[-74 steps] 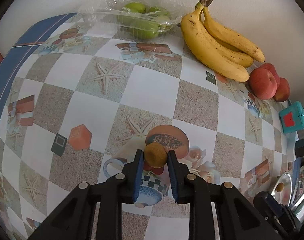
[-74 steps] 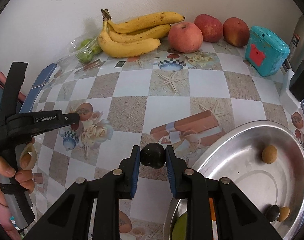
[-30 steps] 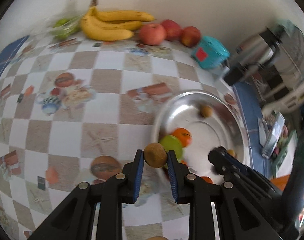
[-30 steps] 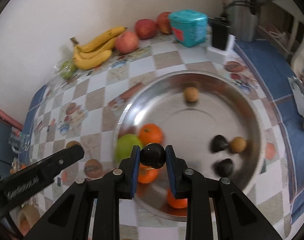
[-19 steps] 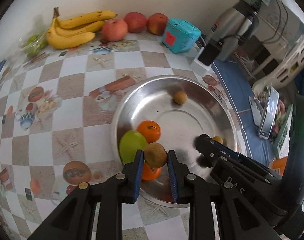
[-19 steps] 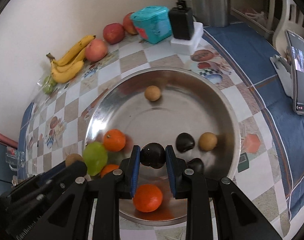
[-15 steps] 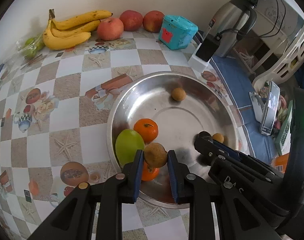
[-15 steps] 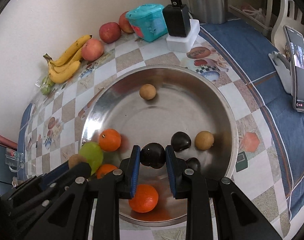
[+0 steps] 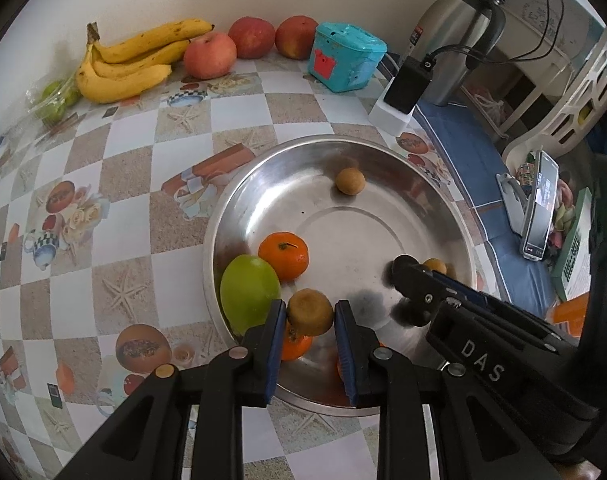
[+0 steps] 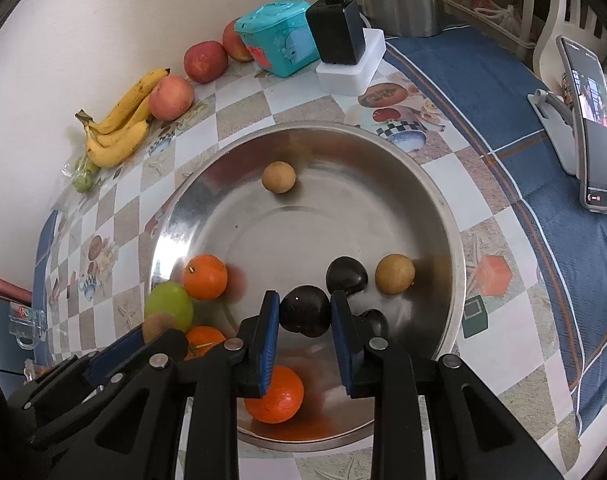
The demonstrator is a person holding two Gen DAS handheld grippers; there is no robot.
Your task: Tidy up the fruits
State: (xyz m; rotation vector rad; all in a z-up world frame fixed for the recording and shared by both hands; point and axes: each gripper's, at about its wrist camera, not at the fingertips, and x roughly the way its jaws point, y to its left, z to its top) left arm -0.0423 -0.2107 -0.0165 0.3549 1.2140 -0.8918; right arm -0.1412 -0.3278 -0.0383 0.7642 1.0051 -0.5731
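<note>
Left gripper: blue-padded fingers clamped on a small brown round fruit, pads touching both sides. Held above near-left part of steel bowl, over an orange partly hidden below, just beside green apple. Second orange touching apple on its far side.

Right gripper: fingers closed on a dark, near-black round fruit, gripped at both sides. Held over near part of bowl. Two more dark fruits close by: one just beyond right finger, one partly hidden behind it. Tan round fruit beside far dark one. Another tan fruit alone at far side of bowl, well apart from rest. Large orange on bowl floor beneath gripper, two oranges and green apple at left wall. Left gripper's tip visible at lower left of right wrist view, brown fruit blurred there.

Outside bowl, on checkered tablecloth: banana bunch against wall, three red apples in row beside it, bagged green fruit at far left. Teal box next to apples, black adapter on white block, steel kettle, phone on stand on blue cloth at right.
</note>
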